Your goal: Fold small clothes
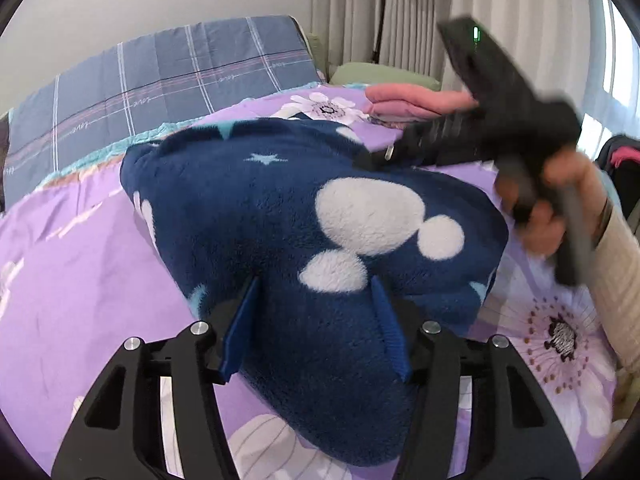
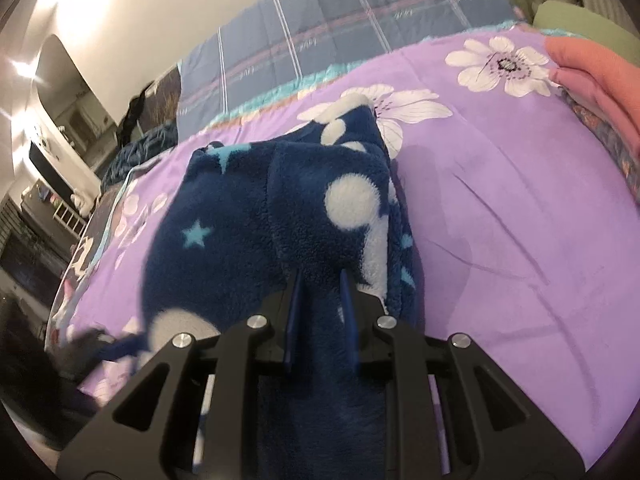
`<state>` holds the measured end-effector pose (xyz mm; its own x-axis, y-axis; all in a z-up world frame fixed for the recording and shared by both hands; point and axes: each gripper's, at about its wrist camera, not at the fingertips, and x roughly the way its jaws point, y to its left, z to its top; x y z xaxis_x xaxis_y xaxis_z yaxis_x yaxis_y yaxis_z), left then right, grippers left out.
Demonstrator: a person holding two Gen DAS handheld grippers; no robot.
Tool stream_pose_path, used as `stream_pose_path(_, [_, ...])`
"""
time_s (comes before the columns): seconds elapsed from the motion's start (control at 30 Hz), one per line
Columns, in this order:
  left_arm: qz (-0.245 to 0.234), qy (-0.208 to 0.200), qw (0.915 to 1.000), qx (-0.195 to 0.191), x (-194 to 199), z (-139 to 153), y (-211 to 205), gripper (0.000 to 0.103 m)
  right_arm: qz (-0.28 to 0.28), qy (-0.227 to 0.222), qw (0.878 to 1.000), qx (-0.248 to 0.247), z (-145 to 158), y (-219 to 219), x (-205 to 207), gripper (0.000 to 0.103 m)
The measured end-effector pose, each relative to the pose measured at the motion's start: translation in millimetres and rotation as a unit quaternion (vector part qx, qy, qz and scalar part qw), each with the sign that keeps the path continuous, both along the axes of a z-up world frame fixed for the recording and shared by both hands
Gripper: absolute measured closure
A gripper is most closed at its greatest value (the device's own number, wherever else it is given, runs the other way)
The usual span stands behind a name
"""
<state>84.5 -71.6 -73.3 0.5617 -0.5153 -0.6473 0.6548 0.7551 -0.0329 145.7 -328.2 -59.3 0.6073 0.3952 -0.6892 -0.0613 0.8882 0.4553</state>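
Left gripper [image 1: 316,296]: jaws apart, straddling the near corner of the navy fleece garment [image 1: 280,208]; blue pads sit at the fabric's sides, not visibly pinching. Right gripper [image 2: 320,284]: jaws narrow, clamped on a bunched fold of the same fleece, cloth running between the pads. Garment lies folded in a thick wad on the purple floral bedsheet [image 1: 80,264], white blobs and pale stars facing up. Person's hand [image 1: 560,200] grips the right tool's handle. Beyond: pink folded stack [image 1: 416,102], then blue plaid quilt [image 1: 160,76] against the wall.

Left tool [image 1: 316,320] apart, right tool [image 2: 320,312] clamped
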Motion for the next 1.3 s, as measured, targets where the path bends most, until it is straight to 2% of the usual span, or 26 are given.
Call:
stream_pose_path(0.03, [0.001, 0.005, 1.0000, 0.000, 1.0, 2.3, 0.2, 0.046, -0.007, -0.013, 1.000, 0.007, 17.6, -4.8, 3.5, 0.081])
stream_pose_path(0.1, [-0.007, 0.003, 1.0000, 0.003, 1.1, 1.2, -0.7, 0.046, -0.020, -0.060, 0.997, -0.037, 50.9, -2.7, 10.1, 0.080])
stream_pose_path(0.13, [-0.009, 0.004, 1.0000, 0.003, 1.8, 1.6, -0.7, 0.046, -0.025, -0.072, 0.995, -0.056, 61.4, 0.8, 15.6, 0.079])
stream_pose_path(0.2, [-0.009, 0.006, 0.9999, 0.002, 2.1, 2.7, -0.6, 0.046, -0.004, -0.077, 0.995, -0.057, 70.6, 12.4, 35.1, 0.075])
stream_pose_path(0.27, [-0.008, 0.003, 1.0000, 0.000, 1.8, 2.1, 0.7, 0.046, 0.026, -0.050, 0.996, -0.062, 53.5, 28.4, 62.5, 0.074])
stream_pose_path(0.3, [-0.007, 0.003, 1.0000, -0.002, 0.9, 2.1, 0.3, 0.046, 0.022, -0.030, 0.995, -0.089, 39.1, 35.6, 73.4, 0.072])
stream_pose_path(0.37, [-0.006, -0.001, 1.0000, -0.003, -1.1, 1.3, -0.2, 0.046, 0.005, 0.029, 0.986, -0.166, -8.1, 45.0, 100.4, 0.071])
stream_pose_path(0.4, [-0.009, -0.003, 1.0000, -0.003, -2.4, 1.6, -0.7, 0.046, 0.009, 0.051, 0.986, -0.157, -35.1, 43.4, 110.3, 0.070])
stream_pose_path(0.47, [-0.005, -0.013, 0.9999, 0.010, -4.0, 1.6, -5.1, 0.046, -0.002, 0.055, 0.994, -0.095, -37.0, 25.1, 111.9, 0.070])
stream_pose_path(0.5, [-0.006, -0.015, 0.9998, 0.012, -5.6, 2.2, -5.7, 0.046, -0.002, 0.059, 0.995, -0.082, -35.9, 19.8, 112.4, 0.070])
stream_pose_path(0.63, [-0.005, -0.014, 0.9999, 0.005, -6.7, 1.8, -4.3, 0.045, 0.003, 0.046, 0.994, -0.102, -31.1, 23.5, 108.8, 0.070])
stream_pose_path(0.8, [0.005, -0.014, 0.9998, 0.012, -10.5, 3.7, -1.2, 0.044, -0.016, -0.007, 0.994, -0.106, 13.3, 23.4, 66.6, 0.070])
stream_pose_path(0.93, [0.006, -0.009, 0.9999, 0.008, -8.7, 4.9, -1.6, 0.044, 0.034, -0.059, 0.992, -0.102, 40.7, 31.3, 1.9, 0.069])
stream_pose_path(1.0, [0.008, -0.012, 0.9998, 0.010, -9.4, 4.8, -2.8, 0.044, 0.048, -0.066, 0.990, -0.117, 37.9, 39.0, -32.5, 0.069])
stream_pose_path(1.1, [0.009, -0.011, 0.9999, 0.008, -10.1, 5.5, -2.4, 0.044, 0.028, -0.026, 0.992, -0.123, -0.1, 39.5, -57.6, 0.067])
stream_pose_path(1.17, [0.003, -0.020, 0.9997, 0.016, -13.1, 6.4, -5.4, 0.043, 0.019, -0.045, 0.991, -0.128, -16.3, 40.0, -64.8, 0.067])
stream_pose_path(1.23, [0.005, -0.037, 0.9986, 0.039, -16.7, 10.5, -9.6, 0.043, 0.005, -0.045, 0.992, -0.122, -15.7, 41.5, -63.8, 0.067])
stream_pose_path(1.3, [0.005, -0.040, 0.9983, 0.042, -16.3, 20.6, -7.1, 0.041, -0.013, -0.032, 0.994, -0.105, -12.4, 41.7, -60.8, 0.066])
